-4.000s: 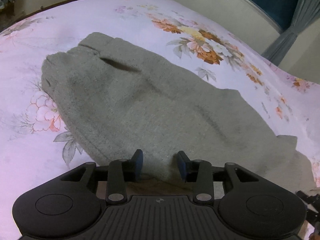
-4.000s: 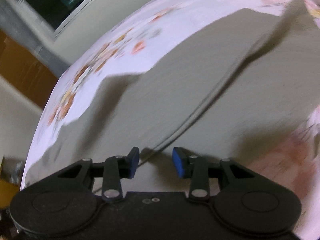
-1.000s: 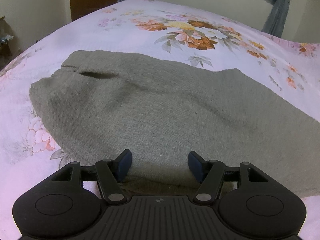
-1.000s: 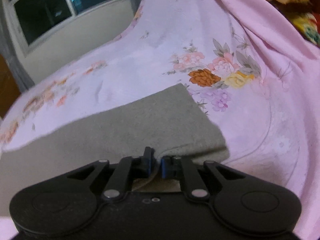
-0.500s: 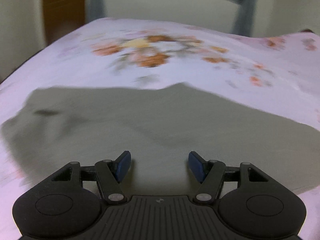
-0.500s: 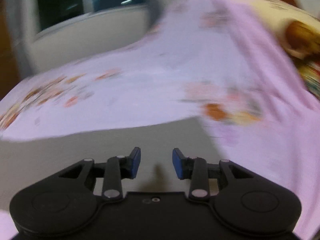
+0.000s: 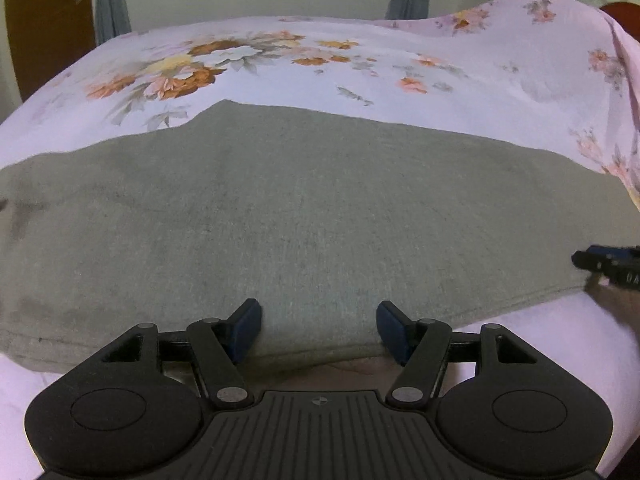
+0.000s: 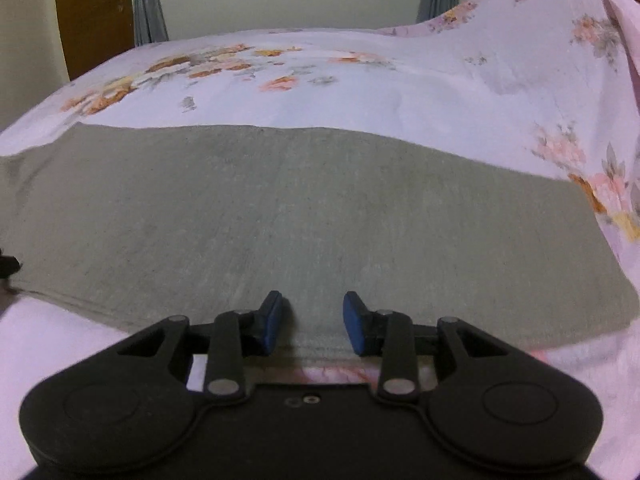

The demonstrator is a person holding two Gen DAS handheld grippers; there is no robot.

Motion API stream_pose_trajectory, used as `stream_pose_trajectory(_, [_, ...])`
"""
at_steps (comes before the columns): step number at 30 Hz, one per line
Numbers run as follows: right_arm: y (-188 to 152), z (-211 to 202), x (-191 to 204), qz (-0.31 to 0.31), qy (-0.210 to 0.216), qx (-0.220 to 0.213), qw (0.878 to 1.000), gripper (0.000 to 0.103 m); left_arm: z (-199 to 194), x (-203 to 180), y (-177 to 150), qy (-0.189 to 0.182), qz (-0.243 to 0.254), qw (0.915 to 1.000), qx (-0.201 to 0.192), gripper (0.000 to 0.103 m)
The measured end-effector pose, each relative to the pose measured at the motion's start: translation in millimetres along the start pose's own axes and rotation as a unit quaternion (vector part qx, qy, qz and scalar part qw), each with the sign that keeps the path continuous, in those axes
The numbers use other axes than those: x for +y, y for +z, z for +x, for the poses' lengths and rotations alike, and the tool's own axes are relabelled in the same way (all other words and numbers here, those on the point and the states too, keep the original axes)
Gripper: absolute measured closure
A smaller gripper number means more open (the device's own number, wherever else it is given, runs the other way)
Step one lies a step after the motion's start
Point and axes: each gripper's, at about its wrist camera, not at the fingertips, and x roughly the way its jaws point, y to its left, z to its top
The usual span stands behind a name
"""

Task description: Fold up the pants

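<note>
where fuzzy grey pants (image 7: 304,216) lie flat, floral sheet (image 7: 460,92)

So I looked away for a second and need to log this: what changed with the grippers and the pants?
The right gripper, shut on the pants' edge a second ago, has let go; its jaws now stand open. Both grippers swung to face the pants squarely. The left gripper stayed open, and the pants still lie flat on the floral bedsheet.

A bed (image 7: 460,92) covered by a pale pink sheet printed with orange and white flowers carries the grey pants (image 7: 300,216), which lie flat across it from 9 to 3 o'clock. The sheet rises in a hump toward 2 o'clock.
</note>
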Motion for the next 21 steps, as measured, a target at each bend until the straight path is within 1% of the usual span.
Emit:
stream_pose_trajectory(2, [14, -2, -2, 0.018, 0.007, -0.005, 1.000, 0.068, -1, 0, 11, 0.002, -0.007, 1.0000, 0.006, 0.039])
stream_pose_trajectory(5, [39, -3, 1, 0.026, 0.012, -0.037, 0.999, 0.068, 0, -10, 33, -0.007, -0.008, 0.9999, -0.012, 0.039])
stream_pose_trajectory(8, [59, 15, 10, 0.018, 0.011, -0.041, 0.999, 0.067, 14, -33, 52, -0.017, 0.011, 0.9997, -0.014, 0.039])
stream_pose_trajectory(10, [66, 27, 13, 0.010, 0.009, -0.039, 0.999, 0.066, 30, -49, 63, -0.024, 0.020, 0.9995, -0.008, 0.039])
stream_pose_trajectory(12, [65, 37, 11, -0.002, -0.001, -0.033, 0.999, 0.065, 48, -63, 72, -0.025, 0.022, 0.9994, 0.003, 0.039])
stream_pose_trajectory(13, [64, 41, 8, -0.009, -0.013, -0.029, 0.999, 0.065, 56, -69, 74, -0.022, 0.022, 0.9995, 0.008, 0.039])
stream_pose_trajectory(14, [63, 46, 3, -0.016, -0.035, -0.024, 0.999, 0.065, 62, -72, 76, -0.014, 0.024, 0.9996, 0.008, 0.037])
stream_pose_trajectory(15, [60, 50, -11, -0.017, -0.062, -0.022, 0.998, 0.065, 67, -73, 76, -0.007, 0.028, 0.9996, 0.007, 0.030])
stream_pose_trajectory(16, [58, 54, -25, -0.010, -0.079, -0.022, 0.997, 0.065, 73, -72, 77, -0.002, 0.034, 0.9994, 0.004, 0.026])
stream_pose_trajectory(18, [59, 56, -59, 0.024, -0.093, -0.020, 0.995, 0.065, 80, -70, 80, 0.006, 0.035, 0.9994, -0.001, 0.019])
stream_pose_trajectory(19, [61, 55, -76, 0.036, -0.107, -0.019, 0.993, 0.065, 82, -68, 83, 0.011, 0.032, 0.9994, -0.003, 0.018])
stream_pose_trajectory(21, [64, 53, -98, 0.056, -0.121, -0.015, 0.991, 0.065, 86, -64, 89, 0.022, 0.018, 0.9996, -0.007, 0.018])
